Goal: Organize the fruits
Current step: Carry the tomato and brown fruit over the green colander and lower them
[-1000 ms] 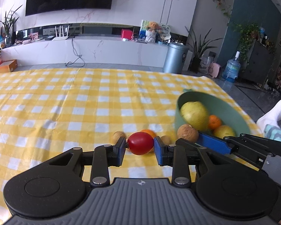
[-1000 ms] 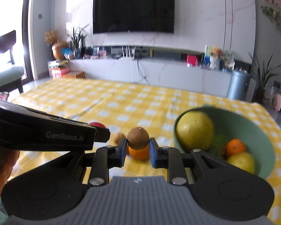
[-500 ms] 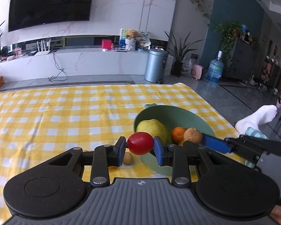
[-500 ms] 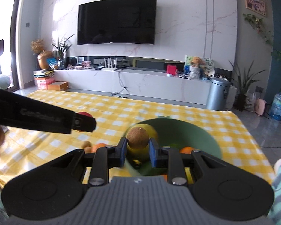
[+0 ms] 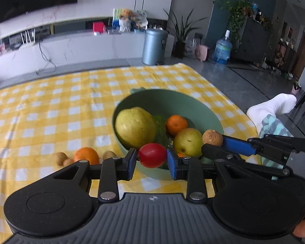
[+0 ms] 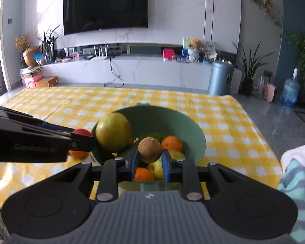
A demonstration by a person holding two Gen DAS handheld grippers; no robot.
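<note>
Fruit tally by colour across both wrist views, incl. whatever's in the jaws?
Orange fruit: 3
Brown fruit: 4 (one in the right gripper, three small on the cloth)
Yellow-green fruit: 2
Red fruit: 1, in the left gripper
Dark green item: 1, kind unclear
Total: 11
</note>
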